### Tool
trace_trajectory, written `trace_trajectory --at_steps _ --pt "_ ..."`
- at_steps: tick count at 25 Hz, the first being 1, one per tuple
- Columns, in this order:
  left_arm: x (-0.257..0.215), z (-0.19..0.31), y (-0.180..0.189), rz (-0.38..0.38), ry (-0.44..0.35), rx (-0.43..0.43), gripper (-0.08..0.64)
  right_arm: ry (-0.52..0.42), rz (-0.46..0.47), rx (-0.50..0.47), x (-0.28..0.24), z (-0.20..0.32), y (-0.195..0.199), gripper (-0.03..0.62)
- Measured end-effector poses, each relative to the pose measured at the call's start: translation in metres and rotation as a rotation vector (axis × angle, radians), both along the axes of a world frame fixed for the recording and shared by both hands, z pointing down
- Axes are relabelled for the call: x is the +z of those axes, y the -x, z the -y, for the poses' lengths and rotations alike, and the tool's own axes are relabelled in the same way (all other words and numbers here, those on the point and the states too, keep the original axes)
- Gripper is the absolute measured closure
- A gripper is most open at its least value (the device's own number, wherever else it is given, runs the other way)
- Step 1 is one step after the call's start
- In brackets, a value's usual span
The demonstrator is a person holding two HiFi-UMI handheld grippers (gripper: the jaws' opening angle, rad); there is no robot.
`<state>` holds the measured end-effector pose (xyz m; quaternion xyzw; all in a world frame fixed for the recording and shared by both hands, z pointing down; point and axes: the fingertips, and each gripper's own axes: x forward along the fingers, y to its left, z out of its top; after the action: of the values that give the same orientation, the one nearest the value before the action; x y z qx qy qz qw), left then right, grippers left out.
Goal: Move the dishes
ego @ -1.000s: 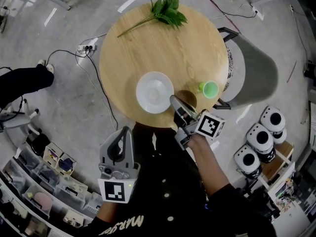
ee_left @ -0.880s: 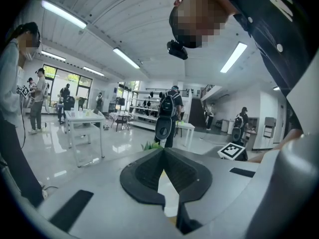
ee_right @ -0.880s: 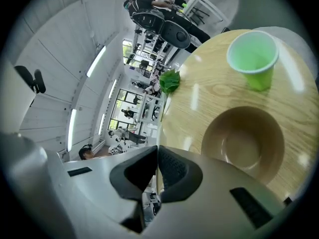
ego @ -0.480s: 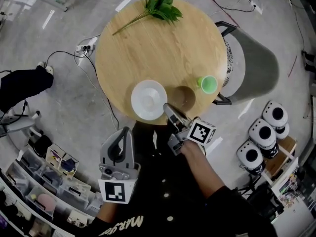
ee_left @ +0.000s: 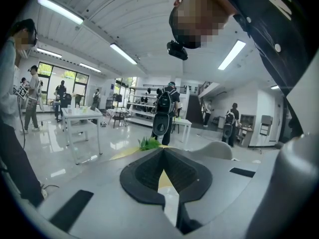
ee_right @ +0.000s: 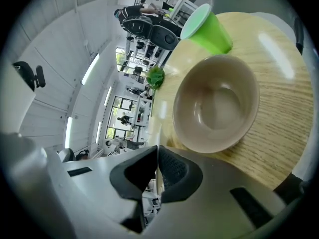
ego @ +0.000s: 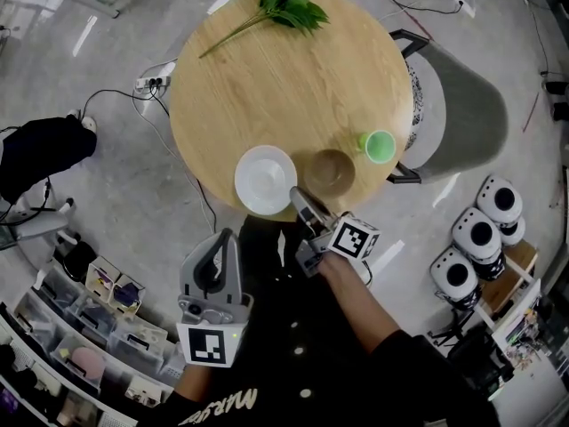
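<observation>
Head view: a round wooden table point(ego: 293, 87) carries a white plate point(ego: 265, 179) at its near edge, a brown bowl point(ego: 330, 172) just beside the plate on the right, a green cup point(ego: 380, 145) close to the right edge, and a leafy sprig point(ego: 289, 7) at the far edge. The right gripper point(ego: 300, 198) reaches over the near edge and meets the plate's near-right rim. The left gripper point(ego: 224, 238) hangs off the table, close to the person's body.

Left gripper view: the jaws meet at their tips with nothing between them; the sprig shows small beyond.

Right gripper view: the jaws are pressed together on a thin pale edge, judged to be the plate's rim seen edge-on; the empty bowl lies just beyond, the cup behind it.

Step in hand, as judged: the plate is gripped for moving, bowl and cup not yet handled. The next move calls for a level lift or slide of the plate clear of the bowl, with firm pressure on the shallow rim
</observation>
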<state>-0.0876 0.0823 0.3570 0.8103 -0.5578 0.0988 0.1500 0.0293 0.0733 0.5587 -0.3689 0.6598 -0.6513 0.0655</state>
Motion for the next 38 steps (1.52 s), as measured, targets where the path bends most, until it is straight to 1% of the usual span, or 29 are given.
trace_trajectory --at_steps 5,10,16,20,25,28,30,32,34,36,38 --pt "0.006 0.000 -0.001 0.002 0.013 0.006 0.543 0.014 0.021 0.040 0.018 -0.004 -0.002 0.580" --pt "0.011 -0.001 -0.001 0.004 0.027 0.013 0.543 -0.002 0.026 0.084 0.032 -0.005 -0.008 0.580" --pt "0.013 -0.003 0.001 0.002 0.037 0.012 0.543 0.051 0.099 0.140 0.040 -0.007 -0.008 0.578" --pt "0.016 -0.003 -0.002 0.002 0.043 0.017 0.543 0.070 0.122 0.184 0.044 -0.004 -0.010 0.578" --pt "0.018 -0.003 0.000 0.005 0.052 0.016 0.543 0.068 0.091 0.193 0.047 -0.003 -0.009 0.577" --pt "0.020 -0.001 0.000 0.004 0.054 0.015 0.543 0.092 0.053 0.198 0.050 -0.004 -0.011 0.572" --pt "0.020 -0.001 0.000 0.004 0.053 0.016 0.543 0.112 0.057 0.212 0.051 -0.004 -0.012 0.567" --pt "0.020 -0.002 -0.001 0.004 0.053 0.018 0.543 0.122 0.079 0.219 0.049 -0.003 -0.011 0.546" --pt "0.019 -0.001 -0.002 0.003 0.052 0.018 0.543 0.124 0.094 0.207 0.045 0.000 -0.008 0.499" --pt "0.019 0.000 -0.003 0.003 0.053 0.017 0.543 0.142 0.085 0.190 0.044 0.000 -0.006 0.458" --pt "0.020 0.001 -0.004 0.004 0.053 0.017 0.543 0.153 0.066 0.178 0.045 -0.001 -0.005 0.448"
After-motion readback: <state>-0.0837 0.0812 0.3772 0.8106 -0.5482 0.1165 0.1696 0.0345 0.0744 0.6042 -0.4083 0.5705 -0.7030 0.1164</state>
